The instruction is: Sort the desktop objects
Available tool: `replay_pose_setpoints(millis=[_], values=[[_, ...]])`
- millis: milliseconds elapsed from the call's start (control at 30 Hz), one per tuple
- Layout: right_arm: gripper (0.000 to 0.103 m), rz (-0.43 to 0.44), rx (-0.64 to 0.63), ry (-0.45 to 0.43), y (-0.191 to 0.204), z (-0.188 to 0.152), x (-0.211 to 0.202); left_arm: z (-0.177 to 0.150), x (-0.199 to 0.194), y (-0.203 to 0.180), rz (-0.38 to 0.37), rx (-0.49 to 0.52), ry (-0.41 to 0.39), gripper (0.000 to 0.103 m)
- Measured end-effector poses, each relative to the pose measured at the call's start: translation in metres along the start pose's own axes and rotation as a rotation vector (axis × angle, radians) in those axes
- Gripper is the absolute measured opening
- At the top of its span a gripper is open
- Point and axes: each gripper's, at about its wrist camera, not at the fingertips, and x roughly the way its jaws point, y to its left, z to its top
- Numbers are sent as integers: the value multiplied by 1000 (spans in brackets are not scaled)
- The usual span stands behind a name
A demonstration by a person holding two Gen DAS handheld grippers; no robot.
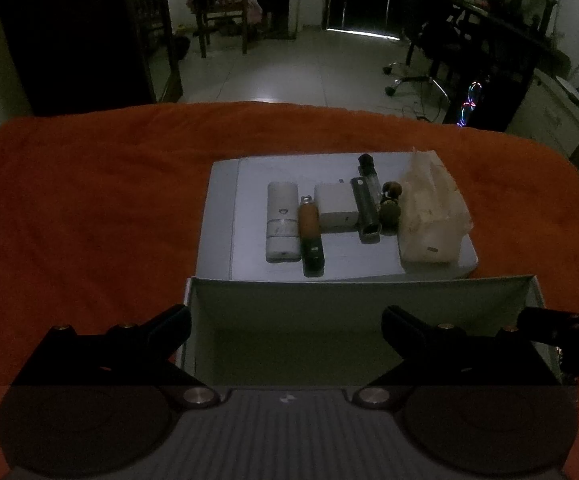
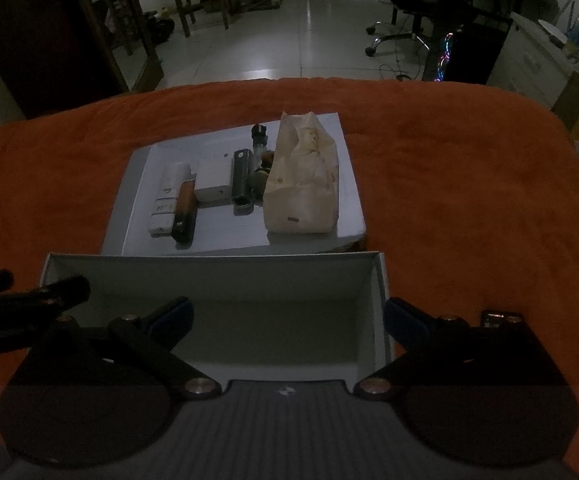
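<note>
On a flat white box lid (image 1: 249, 172) (image 2: 137, 208) lie a white oblong case (image 1: 282, 222) (image 2: 168, 200), a brown-and-black device (image 1: 310, 236) (image 2: 185, 216), a white charger block (image 1: 335, 208) (image 2: 213, 192), a dark grey stick (image 1: 366, 208) (image 2: 242, 184), a black-capped vial (image 1: 366, 168) (image 2: 259, 138), a small dark round item (image 1: 390, 208) and a pale tissue pack (image 1: 431, 216) (image 2: 303, 184). An open white box (image 1: 353, 292) (image 2: 217, 276) sits nearer. My left gripper (image 1: 287, 326) and right gripper (image 2: 287, 318) both hover open over the box, holding nothing.
An orange cloth (image 1: 89, 208) (image 2: 469, 184) covers the table. The right gripper's finger (image 1: 557, 320) shows at the left view's right edge; the left gripper's finger (image 2: 29, 296) at the right view's left. Beyond the table: tiled floor, wooden chairs (image 1: 221, 4), an office chair (image 1: 421, 56).
</note>
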Motion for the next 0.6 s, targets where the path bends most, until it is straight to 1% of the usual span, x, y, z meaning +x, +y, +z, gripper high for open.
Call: replay_pose_setpoints(millis=[167,233,400,600], values=[[103,10,8,4,-5,1,0,2,0,3,-16,-17,3,103],[103,14,12,6,-7,1,0,0,0,11,-31,-22,-7,103],[103,22,14,8,-6,2,-1,0,1,1,-17,-5,-16,103],[103,28,16,9,-5,4,0,0,5,3,-45,-26,-10,103]])
